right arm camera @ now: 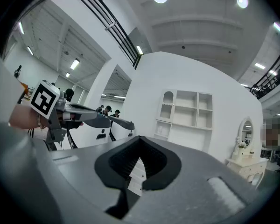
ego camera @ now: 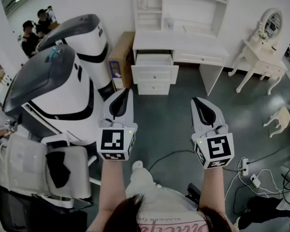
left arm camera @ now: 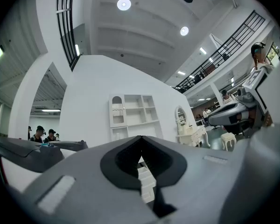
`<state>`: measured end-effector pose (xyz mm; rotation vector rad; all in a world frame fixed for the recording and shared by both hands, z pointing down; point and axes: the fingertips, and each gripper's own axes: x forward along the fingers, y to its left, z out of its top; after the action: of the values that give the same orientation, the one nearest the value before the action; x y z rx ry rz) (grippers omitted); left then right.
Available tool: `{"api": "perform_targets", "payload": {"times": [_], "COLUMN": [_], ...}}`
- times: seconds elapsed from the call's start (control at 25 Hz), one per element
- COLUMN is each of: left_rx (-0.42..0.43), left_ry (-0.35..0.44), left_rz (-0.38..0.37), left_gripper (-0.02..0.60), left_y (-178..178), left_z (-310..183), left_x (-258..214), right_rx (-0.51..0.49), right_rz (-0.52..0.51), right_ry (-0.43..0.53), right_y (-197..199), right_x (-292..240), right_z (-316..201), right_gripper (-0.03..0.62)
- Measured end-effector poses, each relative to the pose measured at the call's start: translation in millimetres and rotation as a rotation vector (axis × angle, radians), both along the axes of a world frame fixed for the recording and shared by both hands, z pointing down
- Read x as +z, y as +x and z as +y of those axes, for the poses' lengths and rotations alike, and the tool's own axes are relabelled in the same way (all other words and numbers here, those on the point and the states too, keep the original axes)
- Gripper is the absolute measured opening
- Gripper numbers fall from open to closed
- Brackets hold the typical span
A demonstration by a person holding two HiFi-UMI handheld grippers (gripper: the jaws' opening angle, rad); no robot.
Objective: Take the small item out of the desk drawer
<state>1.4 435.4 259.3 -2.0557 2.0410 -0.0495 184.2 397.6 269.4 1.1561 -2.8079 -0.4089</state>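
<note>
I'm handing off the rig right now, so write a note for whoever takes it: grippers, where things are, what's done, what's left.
Left gripper: shut, empty.
Right gripper: shut, empty.
Both are held out in front of the person, well short of the desk.
The desk stands ahead against the wall, with its top drawer pulled out. The small item can't be made out from here.
Done: the drawer is open.
Left: step up to the desk, find the item in the drawer, grip it and lift it out.
</note>
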Motion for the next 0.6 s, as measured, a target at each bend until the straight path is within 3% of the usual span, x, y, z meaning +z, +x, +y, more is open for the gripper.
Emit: {"api": "perform_targets", "payload": {"times": [0.6], "left_rx": [-0.020], "left_ry": [-0.008], "left_rz": [0.020], "left_gripper": [0.009], "left_y": [-24.8], "left_z": [-60.0], "left_x": [-0.5], "right_rx": [-0.027], "right_rz": [0.023], "right_ry": [-0.015], "right_y": [-21.2], "right_x": [4.3], "right_z": [-62.2], "right_gripper": [0.002]}}
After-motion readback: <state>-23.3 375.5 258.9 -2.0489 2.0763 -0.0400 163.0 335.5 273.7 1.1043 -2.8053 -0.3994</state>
